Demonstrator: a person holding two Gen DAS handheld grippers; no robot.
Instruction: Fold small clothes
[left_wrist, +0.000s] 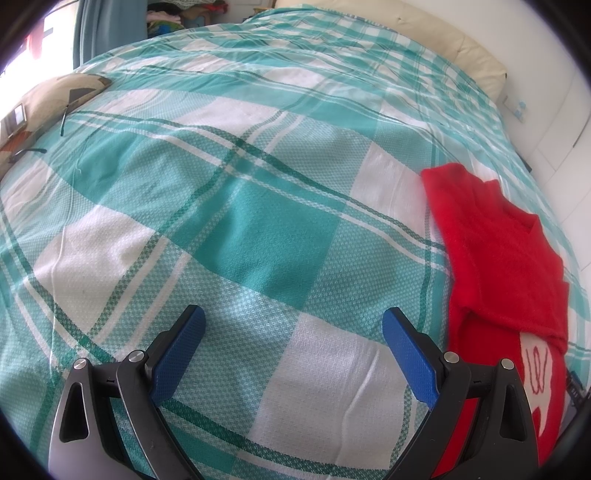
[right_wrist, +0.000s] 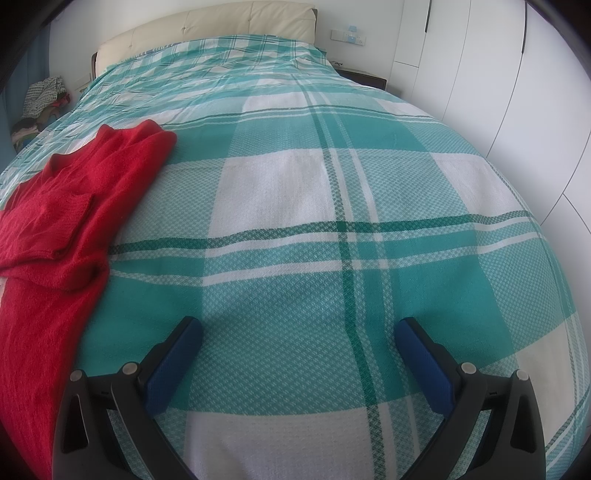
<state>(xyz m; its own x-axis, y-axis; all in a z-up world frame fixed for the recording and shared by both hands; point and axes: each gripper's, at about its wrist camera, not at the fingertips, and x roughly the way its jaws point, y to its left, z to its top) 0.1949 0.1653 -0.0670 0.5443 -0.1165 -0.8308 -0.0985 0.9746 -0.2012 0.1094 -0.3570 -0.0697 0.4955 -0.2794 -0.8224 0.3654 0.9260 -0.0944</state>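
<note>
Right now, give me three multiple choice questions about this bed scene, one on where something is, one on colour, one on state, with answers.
1. Where does the red knitted sweater lie?
A. on the teal and white checked bedspread
B. on the floor
C. in a drawer

2. What colour are the gripper finger pads?
A. yellow
B. blue
C. green

3. How do the left gripper and right gripper stand?
A. both shut on cloth
B. one open, one shut
C. both open, holding nothing

Answers: 1 A, it rests flat on the checks. 2 B, blue pads show in both views. 3 C, bare bedspread fills each gap.
</note>
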